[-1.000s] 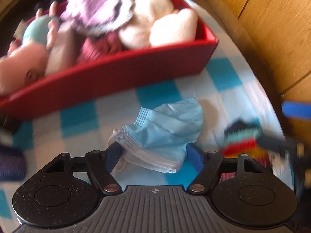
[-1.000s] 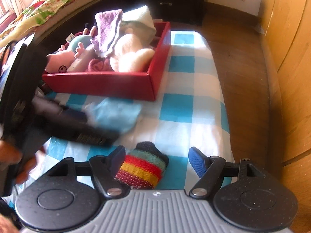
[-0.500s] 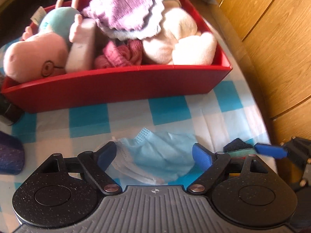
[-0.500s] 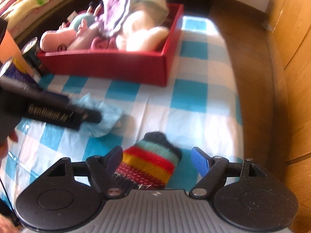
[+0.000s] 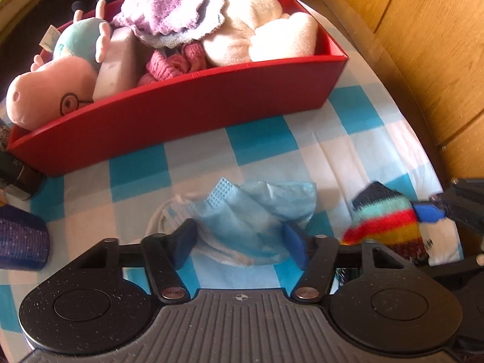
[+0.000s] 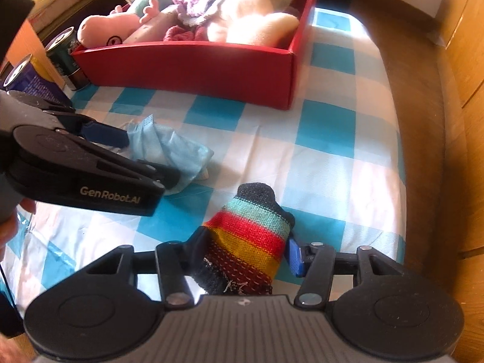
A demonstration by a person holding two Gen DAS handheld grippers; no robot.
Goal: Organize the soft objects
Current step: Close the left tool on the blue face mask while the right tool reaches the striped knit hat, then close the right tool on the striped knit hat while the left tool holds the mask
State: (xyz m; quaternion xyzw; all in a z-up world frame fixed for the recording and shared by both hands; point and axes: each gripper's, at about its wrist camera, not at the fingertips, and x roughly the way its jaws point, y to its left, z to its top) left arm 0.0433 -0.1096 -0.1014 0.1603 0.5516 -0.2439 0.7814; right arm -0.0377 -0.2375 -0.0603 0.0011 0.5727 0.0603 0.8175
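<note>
Blue-and-white checked cloth (image 5: 266,148) covers the table I am working over, with wooden panelling (image 5: 429,45) running along its right side. At the far end sits a red rectangular box (image 5: 187,112), already crammed with soft things: a pink plush pig in a pale blue top (image 5: 51,90), a purple knitted cloth (image 5: 169,3) piled on top, a dark pink knitted piece (image 5: 175,63) and a cream plush toy (image 5: 257,39). Left of the box I can see two dark drink cans (image 6: 65,57) and a dark blue cylinder (image 5: 21,239) standing on the cloth.

My left hand-held gripper (image 5: 240,240) points steeply down over a crumpled light blue disposable face mask (image 5: 257,208), which lies on the cloth just in front of the box. Its jaws are closing, with the mask bunched between the blue pads (image 5: 295,243); both pads seem to meet the fabric at its edges, though I cannot say how firmly they press.

My right hand-held gripper (image 6: 245,252) is down over a rainbow-striped knitted sock with a dark toe (image 6: 251,239), lying to the right of the mask and well clear of the box. Those jaws are closing too, and here the pads (image 6: 295,255) press against both sides of the sock, whose toe end pokes out forward beyond the fingertips. In the right wrist view a bit of my hand (image 6: 9,224) shows behind the left tool.
</note>
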